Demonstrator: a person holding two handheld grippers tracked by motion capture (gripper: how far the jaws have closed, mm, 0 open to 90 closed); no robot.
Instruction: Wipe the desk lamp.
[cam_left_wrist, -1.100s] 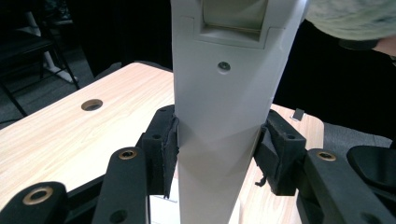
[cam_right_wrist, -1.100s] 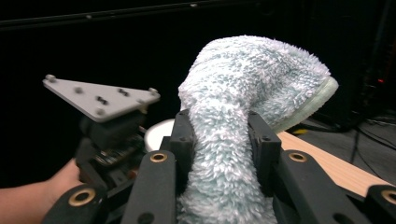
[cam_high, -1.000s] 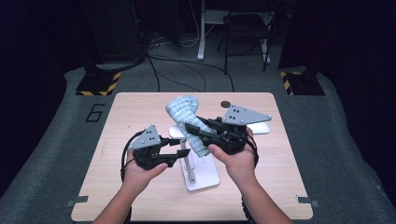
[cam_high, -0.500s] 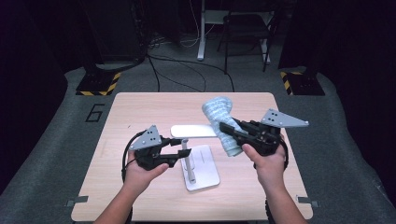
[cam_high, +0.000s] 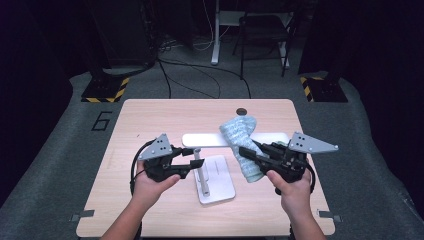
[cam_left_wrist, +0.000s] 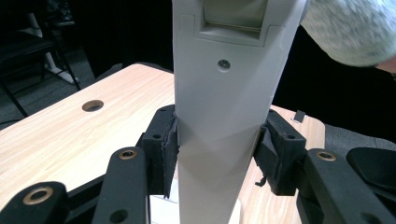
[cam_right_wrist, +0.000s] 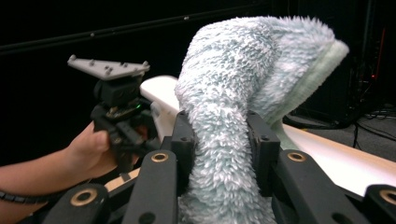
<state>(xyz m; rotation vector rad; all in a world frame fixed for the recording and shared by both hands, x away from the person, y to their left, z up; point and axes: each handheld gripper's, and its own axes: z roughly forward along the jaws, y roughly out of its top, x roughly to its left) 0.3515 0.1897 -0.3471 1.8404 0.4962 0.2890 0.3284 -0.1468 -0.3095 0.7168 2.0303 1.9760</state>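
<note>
Here, a light wooden table (cam_high: 150, 120) with a round cable hole (cam_high: 242, 111) near its far edge stands on grey carpet, a dark room with a chair (cam_high: 262, 30) and loose cables behind it. At its middle stands a white stand (cam_high: 216, 172): a flat square base, a thin upright post and a long flat bar running crosswise over the table top. A fluffy pale blue towel (cam_high: 242, 145) hangs over the bar right of the post, its lower end lying down by the base's right side. A person's forearms come in from the near edge. The left gripper (cam_high: 192, 159), held in the left hand (cam_high: 150, 180), has its jaws pressed against both sides of the post; in the left gripper view the white post (cam_left_wrist: 224, 112) fills the gap between the pads (cam_left_wrist: 169, 144), with the towel (cam_left_wrist: 355, 28) at the upper right corner. The right gripper (cam_high: 247, 151), held in the right hand (cam_high: 292, 187), points left into the towel; in the right gripper view its jaws pinch a thick fold of the towel (cam_right_wrist: 233, 140) between the pads (cam_right_wrist: 183, 144), the rest of the towel rising above and folding over to the right. In that view the left gripper (cam_right_wrist: 122, 109) and left hand (cam_right_wrist: 91, 147) show farther off, with the white bar (cam_right_wrist: 336, 158) passing behind the towel.
</note>
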